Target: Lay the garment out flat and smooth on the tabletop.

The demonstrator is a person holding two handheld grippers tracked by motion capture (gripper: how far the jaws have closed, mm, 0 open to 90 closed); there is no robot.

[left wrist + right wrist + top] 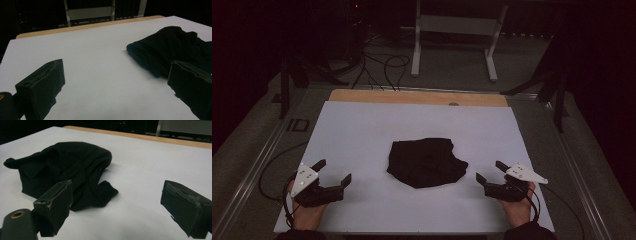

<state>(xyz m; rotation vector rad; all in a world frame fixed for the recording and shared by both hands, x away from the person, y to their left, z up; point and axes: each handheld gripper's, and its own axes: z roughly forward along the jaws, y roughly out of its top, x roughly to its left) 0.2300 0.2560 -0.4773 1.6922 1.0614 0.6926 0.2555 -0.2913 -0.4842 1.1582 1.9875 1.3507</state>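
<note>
A crumpled black cloth (426, 161) lies in the middle of the white sheet (362, 130) that covers the table. My left gripper (333, 172) rests at the near left, open, jaws wide apart with nothing between them, well short of the cloth. At the near right my right gripper (491, 172) is open too, just to the right of the cloth's edge. In the left gripper view the cloth (172, 47) lies ahead on the right, behind my left gripper (116, 82). The right gripper view has the cloth (67, 167) ahead on the left, behind my right gripper (117, 205).
A bare wooden strip (417, 97) runs along the table's far edge. Beyond it are a white metal frame (457, 30) and loose cables (382, 65) on the floor. Dark stands (557, 90) flank the table on both sides.
</note>
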